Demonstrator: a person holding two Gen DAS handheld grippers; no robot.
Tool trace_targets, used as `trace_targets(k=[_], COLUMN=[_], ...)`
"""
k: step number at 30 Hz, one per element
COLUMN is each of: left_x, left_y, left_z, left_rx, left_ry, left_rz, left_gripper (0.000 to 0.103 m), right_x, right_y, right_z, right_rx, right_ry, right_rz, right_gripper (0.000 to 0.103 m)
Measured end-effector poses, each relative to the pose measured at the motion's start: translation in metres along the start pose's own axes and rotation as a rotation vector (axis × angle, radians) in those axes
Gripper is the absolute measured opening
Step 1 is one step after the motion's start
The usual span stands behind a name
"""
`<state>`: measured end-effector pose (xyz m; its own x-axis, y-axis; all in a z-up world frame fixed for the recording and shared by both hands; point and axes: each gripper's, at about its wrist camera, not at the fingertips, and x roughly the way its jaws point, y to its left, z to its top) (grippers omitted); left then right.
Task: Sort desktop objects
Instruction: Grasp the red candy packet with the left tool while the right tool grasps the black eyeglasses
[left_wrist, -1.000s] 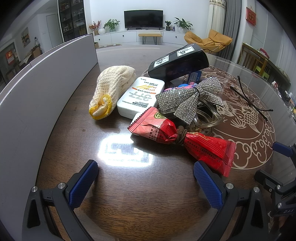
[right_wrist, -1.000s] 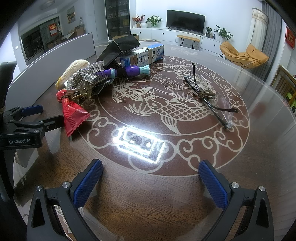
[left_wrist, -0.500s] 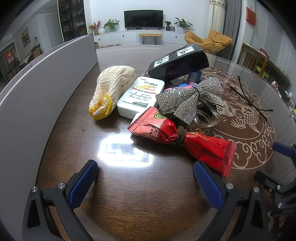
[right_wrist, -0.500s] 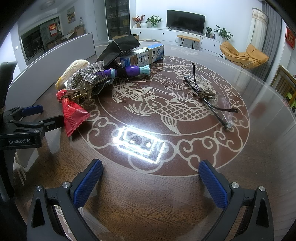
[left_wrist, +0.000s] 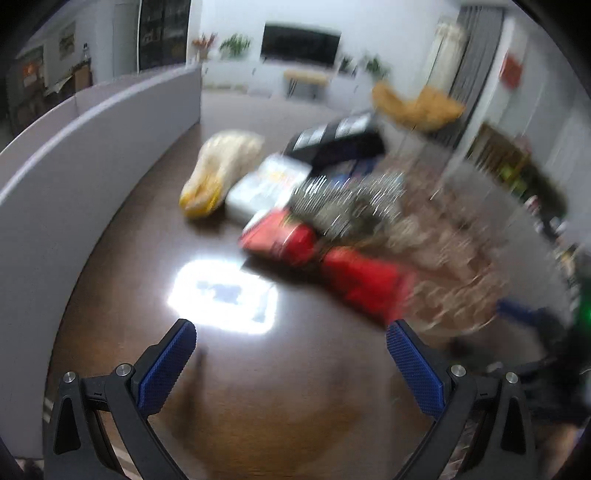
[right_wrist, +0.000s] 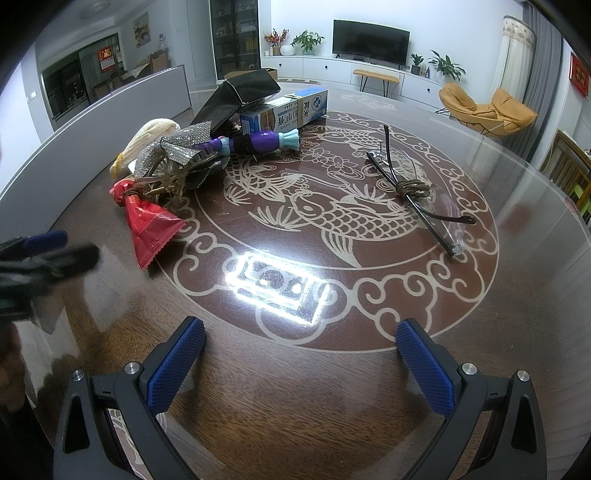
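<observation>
Though the left wrist view is smeared with blur, the left gripper (left_wrist: 291, 354) shows its blue pads spread wide at the bottom of the frame with nothing between them, above bare brown table (left_wrist: 258, 406). Above it in mid-frame lies a heap: a red packet (left_wrist: 332, 266), a white flat pack (left_wrist: 266, 184), a cream glove (left_wrist: 221, 166) to the upper left, a black box (left_wrist: 340, 144) behind, and what seems to be a glittery bow (left_wrist: 347, 199), too blurred for detail. In the right wrist view, the right gripper (right_wrist: 301, 358) is likewise wide open and empty at the bottom edge, over the table's carp pattern (right_wrist: 332, 218). The same heap sits in the upper left, with a purple toy (right_wrist: 255, 142) and a blue-and-white carton (right_wrist: 284, 110) at its right side. Glasses (right_wrist: 417, 188), bound with a brown band, lie well apart at right of centre.
</observation>
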<state>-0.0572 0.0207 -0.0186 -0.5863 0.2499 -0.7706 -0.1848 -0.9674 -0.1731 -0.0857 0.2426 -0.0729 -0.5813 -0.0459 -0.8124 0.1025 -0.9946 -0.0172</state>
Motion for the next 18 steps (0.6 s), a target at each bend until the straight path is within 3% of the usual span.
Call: trace_targets(k=[4,7,10,18], left_x=[0.002,0.039,0.054,0.024], left_y=[-0.005,-0.008,-0.006,0.048], left_z=[0.034,0.044,0.038,0.022], left_rx=[-0.006,-0.026,0.009,-0.060], left_ry=[-0.040,0.053,0.118,0.102], left_rz=[0.019,0.028,0.090,0.070], left_gripper=[0.103,0.103,0.103,0.103], right_x=[0.001,0.000,0.000,0.000], right_y=[0.000,0.000,0.000,0.000], right_z=[0.000,0.000,0.000,0.000], right_rx=[0.000,0.000,0.000,0.000], right_ry=[0.000,0.000,0.000,0.000], right_rz=[0.000,0.000,0.000,0.000], right_gripper=[0.103,0.103,0.103,0.103])
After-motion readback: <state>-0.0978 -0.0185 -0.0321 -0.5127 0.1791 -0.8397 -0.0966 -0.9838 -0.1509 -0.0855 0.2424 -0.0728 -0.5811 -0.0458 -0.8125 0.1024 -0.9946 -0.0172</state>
